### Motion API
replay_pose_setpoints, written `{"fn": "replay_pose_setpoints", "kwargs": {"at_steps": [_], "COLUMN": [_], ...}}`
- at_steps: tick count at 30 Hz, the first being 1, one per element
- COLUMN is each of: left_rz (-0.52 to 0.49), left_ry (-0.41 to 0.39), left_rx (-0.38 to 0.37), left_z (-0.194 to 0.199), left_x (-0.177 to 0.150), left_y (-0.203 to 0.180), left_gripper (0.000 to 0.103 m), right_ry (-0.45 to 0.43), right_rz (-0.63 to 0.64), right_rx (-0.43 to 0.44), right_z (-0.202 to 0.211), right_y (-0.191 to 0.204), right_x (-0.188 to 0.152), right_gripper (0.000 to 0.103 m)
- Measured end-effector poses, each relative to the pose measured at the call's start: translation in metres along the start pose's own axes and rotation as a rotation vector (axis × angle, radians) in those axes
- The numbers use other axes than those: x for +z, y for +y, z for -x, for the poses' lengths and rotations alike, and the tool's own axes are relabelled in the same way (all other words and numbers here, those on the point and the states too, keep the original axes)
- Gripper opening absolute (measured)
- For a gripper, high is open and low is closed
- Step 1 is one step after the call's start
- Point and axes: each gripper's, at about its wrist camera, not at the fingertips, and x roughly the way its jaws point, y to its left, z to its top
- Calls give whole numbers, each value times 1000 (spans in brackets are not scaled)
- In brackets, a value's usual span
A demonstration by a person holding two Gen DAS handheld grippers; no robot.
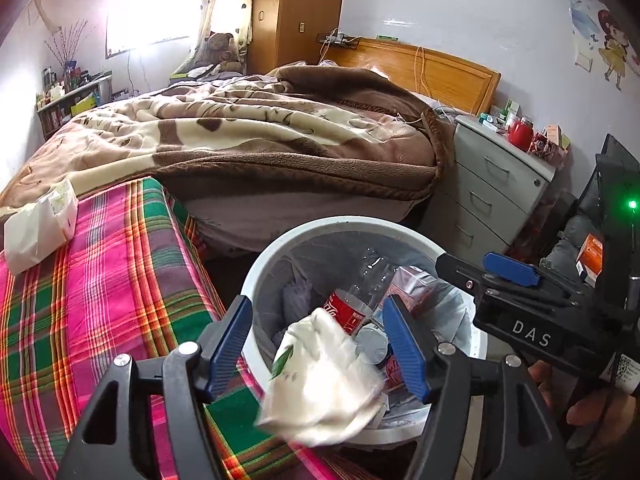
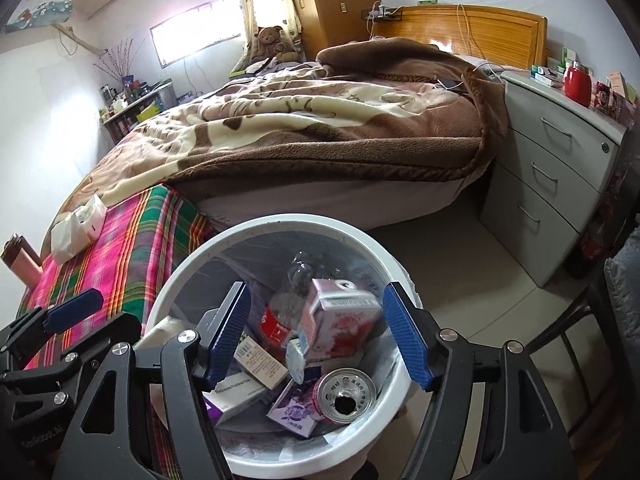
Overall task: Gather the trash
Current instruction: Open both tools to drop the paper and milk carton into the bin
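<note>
Trash fills the white bin (image 2: 276, 224) on the floor beside the bed (image 2: 320, 120): a cola bottle (image 2: 280, 316), a pink carton (image 2: 344, 316), a dented can (image 2: 346, 394) and small boxes. My left gripper (image 1: 320, 348) hangs over the rim with jaws apart, a crumpled white wrapper (image 1: 324, 392) loose between them, blurred, neither pad pressing it. My right gripper (image 2: 320, 336) stands open above the bin, holding nothing. Beside the bin a plaid cloth (image 1: 100, 300) carries a tissue pack (image 1: 40, 228).
</note>
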Motion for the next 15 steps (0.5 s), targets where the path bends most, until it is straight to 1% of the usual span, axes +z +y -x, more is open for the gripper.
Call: {"fn": "replay_pose_setpoints", "kwargs": {"at_steps": [5, 7, 15], "left_rz": [7, 13, 36], "left_ry": [-26, -34, -83], "left_rx": [8, 26, 78], "left_z": [13, 18, 44], "left_x": [-3, -5, -17], "left_y": [3, 4, 15], "left_gripper": [74, 76, 78], "right_ry": [-14, -21, -52], "right_rz": [-11, -10, 3], "right_rx": [3, 9, 39], "right_z": [6, 10, 26], "right_y": [3, 5, 19], "right_x": [-2, -4, -13], "right_gripper": [70, 70, 70]}}
